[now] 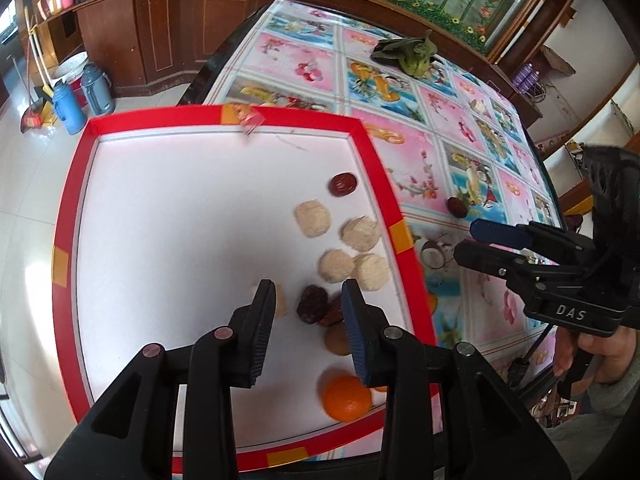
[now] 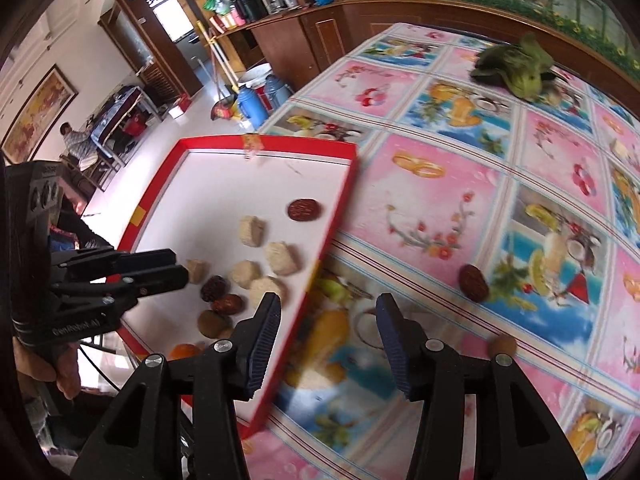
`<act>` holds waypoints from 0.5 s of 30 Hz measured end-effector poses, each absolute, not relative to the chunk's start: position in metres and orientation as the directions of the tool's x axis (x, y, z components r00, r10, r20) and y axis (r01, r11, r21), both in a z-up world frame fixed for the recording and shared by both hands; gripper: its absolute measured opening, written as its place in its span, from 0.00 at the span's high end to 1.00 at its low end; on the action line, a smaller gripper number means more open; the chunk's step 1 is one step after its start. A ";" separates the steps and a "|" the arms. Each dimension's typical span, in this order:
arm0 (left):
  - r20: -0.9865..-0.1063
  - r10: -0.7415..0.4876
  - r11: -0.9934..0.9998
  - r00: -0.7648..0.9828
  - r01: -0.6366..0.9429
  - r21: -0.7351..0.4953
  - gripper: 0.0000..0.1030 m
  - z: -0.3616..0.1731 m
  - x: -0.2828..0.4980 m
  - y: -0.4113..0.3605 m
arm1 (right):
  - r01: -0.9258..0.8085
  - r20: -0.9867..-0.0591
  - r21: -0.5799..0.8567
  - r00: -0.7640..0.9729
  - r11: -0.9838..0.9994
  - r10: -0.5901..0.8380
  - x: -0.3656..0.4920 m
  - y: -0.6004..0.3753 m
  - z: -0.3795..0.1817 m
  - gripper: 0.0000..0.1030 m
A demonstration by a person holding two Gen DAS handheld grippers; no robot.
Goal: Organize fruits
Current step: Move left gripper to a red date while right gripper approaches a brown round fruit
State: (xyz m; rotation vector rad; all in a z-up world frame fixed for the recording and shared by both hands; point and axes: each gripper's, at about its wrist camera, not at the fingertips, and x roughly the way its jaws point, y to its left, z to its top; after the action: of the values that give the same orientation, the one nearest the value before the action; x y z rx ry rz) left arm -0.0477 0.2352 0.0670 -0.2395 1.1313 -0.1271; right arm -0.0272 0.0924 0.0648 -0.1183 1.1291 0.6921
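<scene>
Fruit sits mostly inside the red-rimmed tray (image 1: 224, 114): dates (image 1: 316, 306), pale cakes and an orange (image 1: 346, 398) at five o'clock. Left gripper (image 1: 308, 300) hangs over the dates, fingers slightly spread, pinching nothing. Right gripper (image 2: 328, 316) hovers past the tray's edge, fingers spread and empty. A loose date (image 2: 474, 282) lies on the counter (image 2: 540, 168) at one o'clock of it; a clumsy closing could roll it away. A brown fruit (image 2: 502, 346) is half hidden behind the right finger; motion blur smears the tray rim.
</scene>
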 end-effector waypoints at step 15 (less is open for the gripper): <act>-0.861 -0.334 0.942 0.383 0.172 -0.289 0.69 0.078 -0.002 0.146 | -0.333 -0.875 0.263 0.313 0.905 0.370 -0.018 -0.020 0.049 0.50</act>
State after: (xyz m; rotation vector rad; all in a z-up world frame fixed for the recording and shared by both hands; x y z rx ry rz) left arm -0.0022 0.1462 0.0784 -0.1610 1.1342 -0.3247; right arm -0.0177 -0.0204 0.0492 0.0357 1.1633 0.4635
